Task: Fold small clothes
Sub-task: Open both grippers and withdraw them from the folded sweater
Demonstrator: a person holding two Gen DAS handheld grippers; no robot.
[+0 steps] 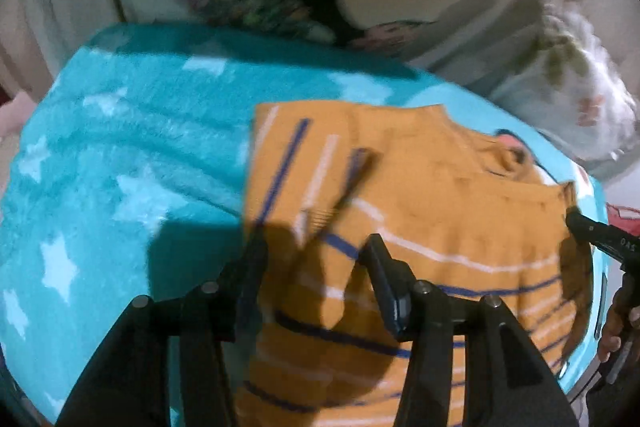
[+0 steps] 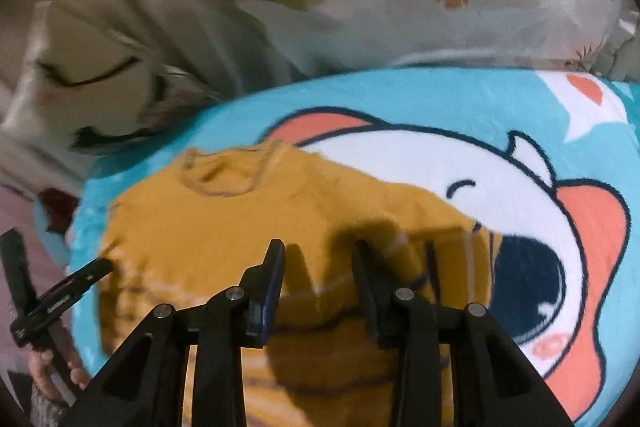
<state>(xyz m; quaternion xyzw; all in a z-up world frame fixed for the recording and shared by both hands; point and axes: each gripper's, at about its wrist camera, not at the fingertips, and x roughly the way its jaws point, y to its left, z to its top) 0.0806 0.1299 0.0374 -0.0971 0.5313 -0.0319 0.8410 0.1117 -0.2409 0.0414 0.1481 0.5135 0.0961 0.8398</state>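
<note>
Jaws of left gripper (image 1: pixel 316 247) and right gripper (image 2: pixel 318 253) — both parted, released — hover above the mustard top (image 1: pixel 440 195).

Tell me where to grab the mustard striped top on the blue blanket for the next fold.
Probably grip the mustard striped top at its striped hem end, nearest both grippers, coming down from above. The top lies flat on the blue blanket, collar at the far end, so the near edge can lift towards it. Left gripper and right gripper stand open over it.
</note>
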